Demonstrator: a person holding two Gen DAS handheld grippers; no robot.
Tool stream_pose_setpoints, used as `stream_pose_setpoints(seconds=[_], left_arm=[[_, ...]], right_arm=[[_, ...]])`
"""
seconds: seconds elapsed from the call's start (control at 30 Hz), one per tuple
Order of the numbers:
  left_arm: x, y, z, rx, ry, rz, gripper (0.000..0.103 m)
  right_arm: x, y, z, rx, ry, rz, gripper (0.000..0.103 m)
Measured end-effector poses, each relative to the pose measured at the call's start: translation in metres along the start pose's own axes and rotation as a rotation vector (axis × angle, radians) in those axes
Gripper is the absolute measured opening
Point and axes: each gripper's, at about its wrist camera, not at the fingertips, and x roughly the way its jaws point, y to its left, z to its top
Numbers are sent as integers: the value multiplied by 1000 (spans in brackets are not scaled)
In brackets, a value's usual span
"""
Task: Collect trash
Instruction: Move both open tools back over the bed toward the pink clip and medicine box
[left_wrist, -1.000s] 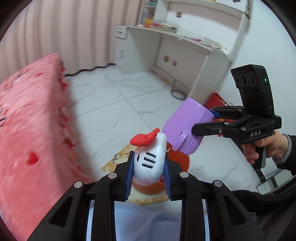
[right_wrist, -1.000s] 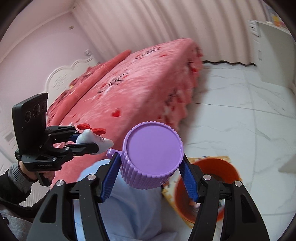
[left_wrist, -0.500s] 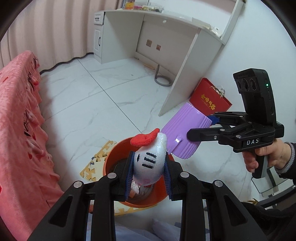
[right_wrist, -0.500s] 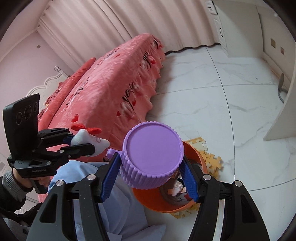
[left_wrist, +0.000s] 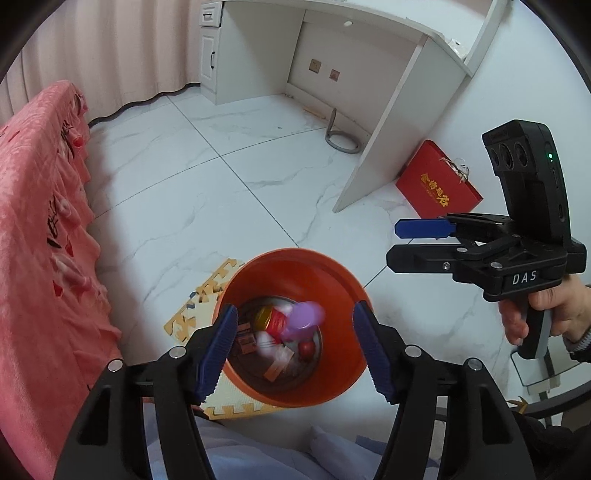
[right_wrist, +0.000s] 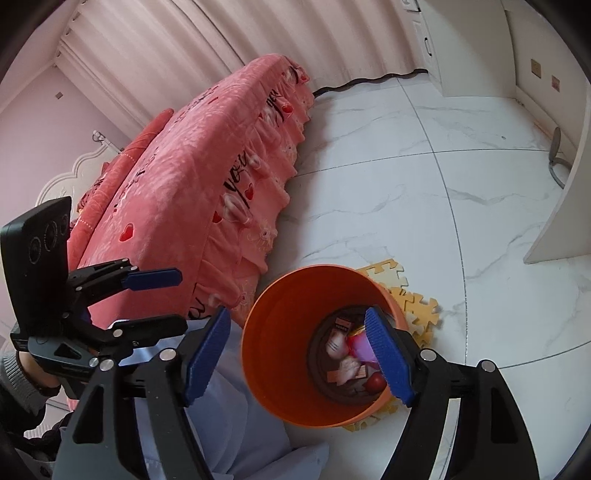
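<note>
An orange bucket (left_wrist: 291, 258) stands on the floor below both grippers. My left gripper (left_wrist: 294, 306) hangs over its mouth, jaws opening, with nothing between the blue pads. A blurred purple cup (left_wrist: 303, 319) is inside the bucket among cans and wrappers. My right gripper (right_wrist: 296, 310) is also above the bucket (right_wrist: 277, 332), jaws opening and empty. The purple cup (right_wrist: 360, 347) and a white plush toy (right_wrist: 336, 345) lie at the bottom. Each view shows the other gripper held beside the bucket: the right gripper (left_wrist: 392, 243) and the left gripper (right_wrist: 181, 301).
A pink bed (right_wrist: 207, 177) runs along one side of the bucket. A yellow foam puzzle mat (left_wrist: 207, 291) lies under it. A red gift box (left_wrist: 439, 184) leans by the white desk (left_wrist: 388, 122). A grey hose ring (left_wrist: 340, 136) lies on marble tiles. Pale blue clothing (right_wrist: 236, 424) sits near the cameras.
Both grippers came down over the orange bucket and opened. The white plush left the left jaws and the purple cup left the right jaws; both are now in the bucket.
</note>
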Motion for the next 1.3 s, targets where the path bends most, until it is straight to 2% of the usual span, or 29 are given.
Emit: stream_pose_setpoints(seconds=[0.07, 0.13, 0.27, 0.33, 0.4, 0.5, 0.6, 0.73, 1.3], left_arm=[[-3, 2, 0, -13, -2, -3, 67], [-9, 3, -2, -23, -15, 7, 76], [-24, 7, -6, -46, -45, 22, 78], [-35, 11, -11, -64, -65, 39, 87], [-47, 15, -15, -78, -87, 54, 88], [-64, 21, -24, -94, -106, 95, 88], [-83, 28, -36, -126, -134, 131, 96], [-114, 43, -56, -184, -184, 169, 96], [-240, 104, -182, -498, -328, 379, 97]], right_arm=[[-1, 5, 0, -2, 1, 9, 75], [-2, 11, 1, -9, 4, 15, 75], [-5, 29, 3, -42, 9, 30, 75], [-6, 41, 4, -64, 12, 37, 75], [-7, 54, 5, -87, 13, 40, 76], [-8, 75, 7, -126, 11, 46, 83], [-9, 102, 9, -195, 6, 57, 83], [-8, 145, 11, -293, -7, 62, 90], [38, 331, 3, -578, 70, 246, 90]])
